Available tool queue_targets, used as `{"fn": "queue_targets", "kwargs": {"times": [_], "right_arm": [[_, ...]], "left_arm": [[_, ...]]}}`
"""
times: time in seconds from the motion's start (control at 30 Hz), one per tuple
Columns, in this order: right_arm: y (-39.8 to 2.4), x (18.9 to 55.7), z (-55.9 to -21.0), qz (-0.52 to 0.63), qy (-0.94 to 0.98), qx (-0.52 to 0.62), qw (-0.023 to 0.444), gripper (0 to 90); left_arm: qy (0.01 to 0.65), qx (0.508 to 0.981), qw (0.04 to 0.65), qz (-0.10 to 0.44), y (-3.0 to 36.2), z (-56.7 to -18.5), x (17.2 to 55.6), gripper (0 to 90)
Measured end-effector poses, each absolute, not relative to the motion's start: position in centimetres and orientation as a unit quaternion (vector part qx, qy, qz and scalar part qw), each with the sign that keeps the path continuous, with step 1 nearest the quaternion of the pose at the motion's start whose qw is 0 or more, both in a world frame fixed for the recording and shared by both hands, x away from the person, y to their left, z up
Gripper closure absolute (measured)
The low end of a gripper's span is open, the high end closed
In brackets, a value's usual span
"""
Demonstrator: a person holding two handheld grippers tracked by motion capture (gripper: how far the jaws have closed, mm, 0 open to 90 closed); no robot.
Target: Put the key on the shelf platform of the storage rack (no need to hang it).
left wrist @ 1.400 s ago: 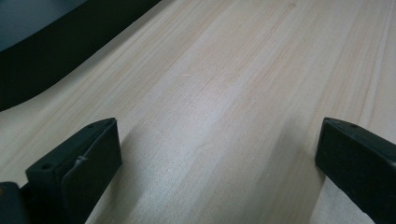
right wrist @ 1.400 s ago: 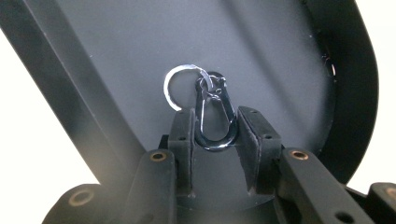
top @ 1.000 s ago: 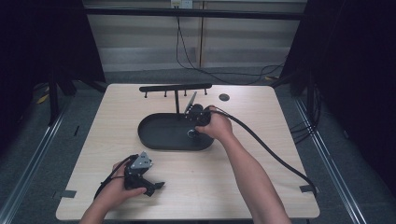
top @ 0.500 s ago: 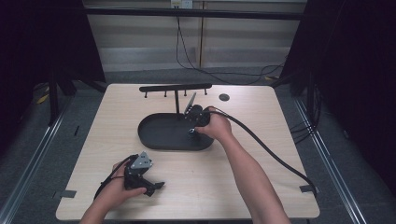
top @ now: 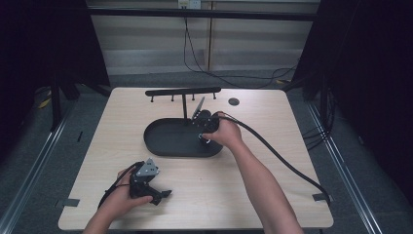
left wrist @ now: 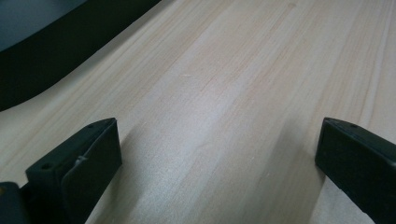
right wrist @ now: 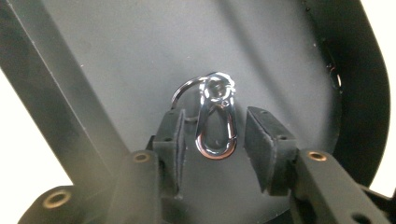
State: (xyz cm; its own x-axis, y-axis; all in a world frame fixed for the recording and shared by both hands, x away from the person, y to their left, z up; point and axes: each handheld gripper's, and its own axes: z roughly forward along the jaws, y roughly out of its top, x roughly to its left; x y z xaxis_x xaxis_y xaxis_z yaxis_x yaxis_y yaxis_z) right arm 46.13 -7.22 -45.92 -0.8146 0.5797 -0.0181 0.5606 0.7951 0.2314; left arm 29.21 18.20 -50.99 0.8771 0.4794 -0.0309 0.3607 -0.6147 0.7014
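A silver carabiner clip [right wrist: 215, 122] with a key ring on its top end lies on the floor of a black oval tray [top: 165, 141]. My right gripper [right wrist: 215, 116] points down into the tray [right wrist: 140, 56]. Its jaws have just been opening, and the clip lies between the pads with a gap on each side. In the high view my right gripper [top: 202, 136] is at the tray's right end, beside the post of a black hook rack [top: 182, 91]. My left gripper [top: 158, 195] rests on the wooden table near the front left. Its jaws [left wrist: 217, 154] are wide apart with nothing between them.
The rack's post [right wrist: 60, 93] rises from the tray just left of my right gripper. A small black disc [top: 234, 101] lies at the back right of the table. A thick cable [top: 277, 156] trails from my right gripper across the table's right side.
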Motion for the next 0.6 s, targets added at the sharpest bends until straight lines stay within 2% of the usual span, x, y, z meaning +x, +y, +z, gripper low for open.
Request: {"fn": "queue_targets", "kwargs": {"times": [0.27,0.6], "right_arm": [[-7.5,45.9,-45.2,0.112,0.946,0.301,0.047,47.2],[-7.9,45.6,-44.4,0.120,0.945,0.301,0.047,44.5]], "left_arm": [[0.234,0.895,0.371,0.080,18.2,-51.0,29.2,0.1],[0.235,0.895,0.371,0.080,18.2,-51.0,29.2,0.1]]}}
